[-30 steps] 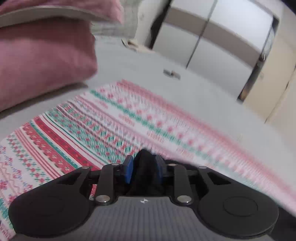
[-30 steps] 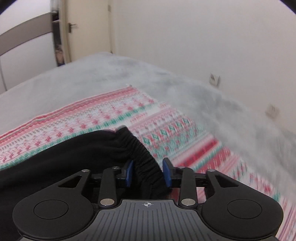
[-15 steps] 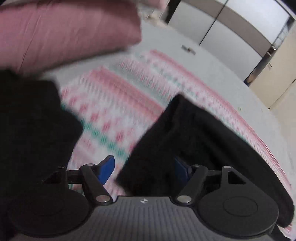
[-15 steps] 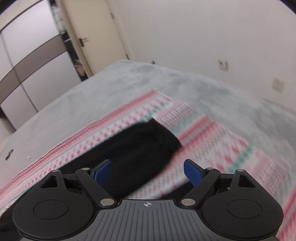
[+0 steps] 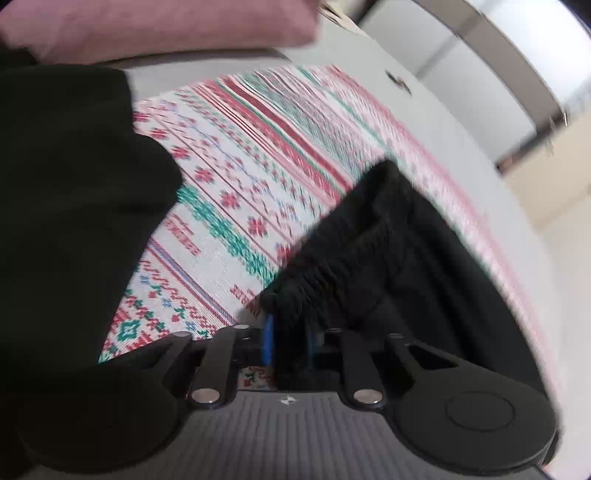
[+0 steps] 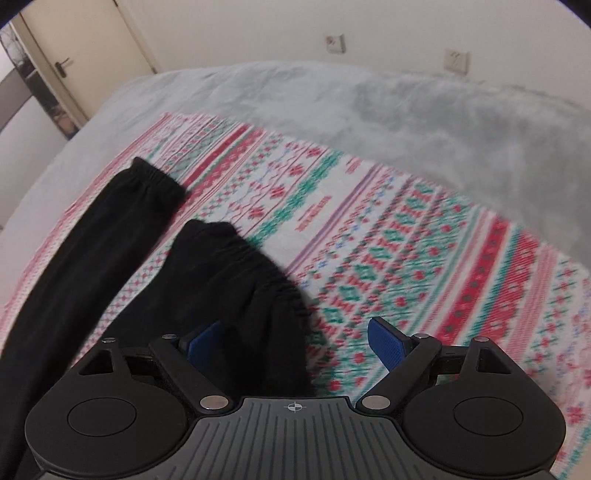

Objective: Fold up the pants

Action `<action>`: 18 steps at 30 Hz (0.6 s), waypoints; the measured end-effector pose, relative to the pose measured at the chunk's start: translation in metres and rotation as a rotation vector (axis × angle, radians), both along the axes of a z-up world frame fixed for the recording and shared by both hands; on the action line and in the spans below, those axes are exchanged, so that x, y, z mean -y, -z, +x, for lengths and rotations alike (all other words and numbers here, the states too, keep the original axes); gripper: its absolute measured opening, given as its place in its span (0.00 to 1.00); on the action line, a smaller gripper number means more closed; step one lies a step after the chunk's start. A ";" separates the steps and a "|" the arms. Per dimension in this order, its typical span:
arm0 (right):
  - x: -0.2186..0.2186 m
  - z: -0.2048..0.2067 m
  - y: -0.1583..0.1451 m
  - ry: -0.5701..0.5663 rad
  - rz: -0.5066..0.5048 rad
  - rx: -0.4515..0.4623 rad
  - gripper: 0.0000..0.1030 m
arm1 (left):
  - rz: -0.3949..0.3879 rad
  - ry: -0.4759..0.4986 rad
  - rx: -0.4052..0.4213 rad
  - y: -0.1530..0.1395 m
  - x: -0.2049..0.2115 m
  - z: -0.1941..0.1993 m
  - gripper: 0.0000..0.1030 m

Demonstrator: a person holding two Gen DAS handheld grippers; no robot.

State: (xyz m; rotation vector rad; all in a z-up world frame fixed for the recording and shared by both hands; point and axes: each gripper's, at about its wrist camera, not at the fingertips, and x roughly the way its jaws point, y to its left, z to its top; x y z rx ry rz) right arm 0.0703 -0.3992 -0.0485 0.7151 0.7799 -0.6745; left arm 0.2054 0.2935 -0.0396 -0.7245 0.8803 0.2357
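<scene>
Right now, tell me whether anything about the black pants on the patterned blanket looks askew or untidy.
The black pants lie unevenly on the red, green and white patterned blanket: the two gathered cuffs are staggered and apart. The left gripper pinches a ribbed edge; the right gripper is open.

The soft black fabric pants (image 6: 122, 229) are plain, with no print, and lie on a flat woven cloth (image 6: 388, 236) patterned in white with red, pink and teal-green stripes and small flower and diamond motifs. Under it the fuzzy bed cover (image 6: 406, 110) is pale grey, and the plump pillow (image 5: 159, 26) is dusty pink. Both black plastic grippers carry bright blue pads (image 6: 388, 341).
</scene>
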 end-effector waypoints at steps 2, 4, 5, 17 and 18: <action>0.001 0.006 0.004 -0.022 0.040 0.023 0.59 | 0.017 -0.028 0.027 -0.014 -0.004 -0.008 0.44; -0.003 0.010 0.004 -0.030 0.024 0.027 0.19 | 0.033 -0.045 0.041 -0.024 -0.009 -0.014 0.44; -0.005 0.011 0.001 -0.035 0.014 0.047 0.19 | 0.024 -0.054 0.049 -0.029 -0.014 -0.017 0.43; -0.087 0.031 -0.048 -0.341 -0.367 0.025 0.34 | 0.165 -0.006 -0.094 -0.009 -0.012 -0.004 0.47; -0.087 0.032 -0.048 -0.333 -0.358 0.025 0.34 | 0.163 -0.006 -0.090 -0.010 -0.013 -0.005 0.47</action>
